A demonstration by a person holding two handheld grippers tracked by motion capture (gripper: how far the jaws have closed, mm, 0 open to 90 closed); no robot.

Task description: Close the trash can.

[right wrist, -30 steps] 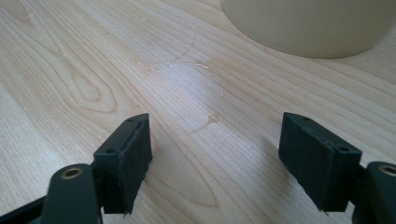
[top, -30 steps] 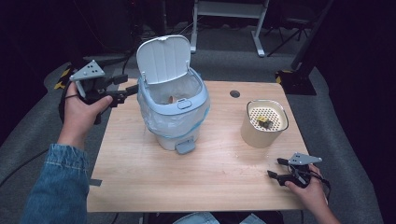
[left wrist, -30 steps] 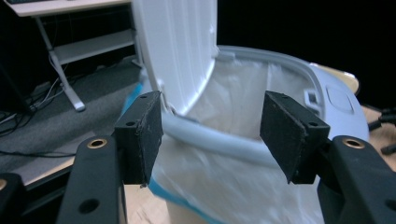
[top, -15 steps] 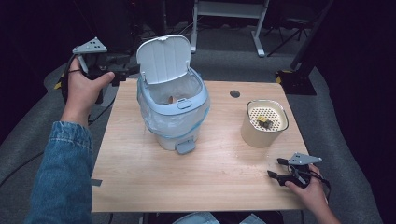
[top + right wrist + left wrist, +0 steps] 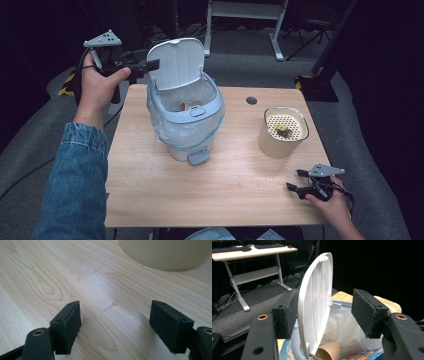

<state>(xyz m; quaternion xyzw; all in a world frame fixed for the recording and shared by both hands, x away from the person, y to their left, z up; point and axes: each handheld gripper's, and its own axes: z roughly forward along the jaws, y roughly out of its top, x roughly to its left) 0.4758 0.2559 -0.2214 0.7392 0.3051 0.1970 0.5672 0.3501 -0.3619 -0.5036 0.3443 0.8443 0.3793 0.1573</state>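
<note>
Straddling raised lid [image 5: 315,305]: left gripper [image 5: 327,312] jaws apart; cream canister [image 5: 283,132] beside bin [image 5: 185,120].

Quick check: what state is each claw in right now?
Left claw: open, jaws straddling the bin lid, not clamped.
Right claw: open, holding nothing, low over the table.

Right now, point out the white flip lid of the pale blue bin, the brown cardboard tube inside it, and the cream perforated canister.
White flip lid [image 5: 315,302]: left gripper view, ribbed inner face.
Brown cardboard tube [image 5: 329,350]: left gripper view, its side wall.
Cream perforated canister [image 5: 274,145]: high view, outer wall.
</note>
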